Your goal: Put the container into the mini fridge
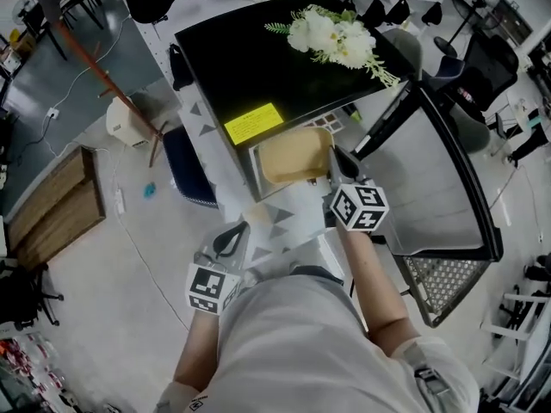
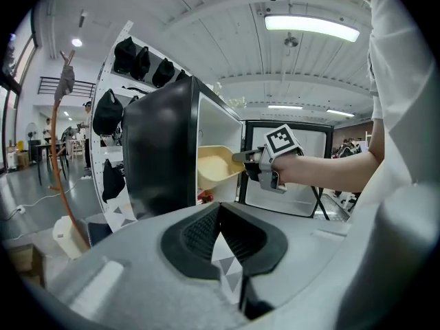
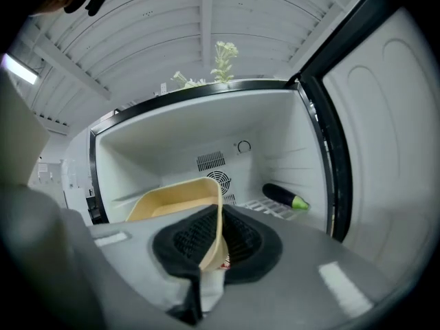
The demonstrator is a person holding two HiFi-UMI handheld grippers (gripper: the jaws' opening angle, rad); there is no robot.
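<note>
"Container [image 1: 293,157] first: where is it?"
"At the open mouth of the mini fridge [image 1: 258,67]. It's a tan open tub, tilted, with its far end past the front edge of the black cabinet. I can't quite tell from these angles whether it touches anything inside."
"Who has it?"
"The right gripper [image 1: 337,169]. Its own view shows the two dark pads [image 3: 182,239] clamped on the tub's near wall, with the thin tan rim standing upright between them. In the head view the tub lies toward eleven o'clock from that gripper."
"And the other one?"
"The left gripper [image 1: 231,239] hangs at about seven o'clock from the right one, low and near the person's body. Its jaws are drawn together at the tips with nothing between them. Only a white panel [image 2: 225,270] printed with grey triangles shows behind."
"The door?"
"The door [image 1: 435,188] stands wide open at the fridge's three o'clock, white liner facing in."
"Anything inside?"
"A back wall with a round fan grille [image 3: 218,181]. On a wire shelf [image 3: 271,208] at the tub's three o'clock lies a dark, long thing with a green end [image 3: 283,196], perhaps an eggplant."
"On top?"
"White flowers [image 1: 336,37] at the top's one o'clock corner, and a yellow label [image 1: 254,123] toward seven o'clock."
</note>
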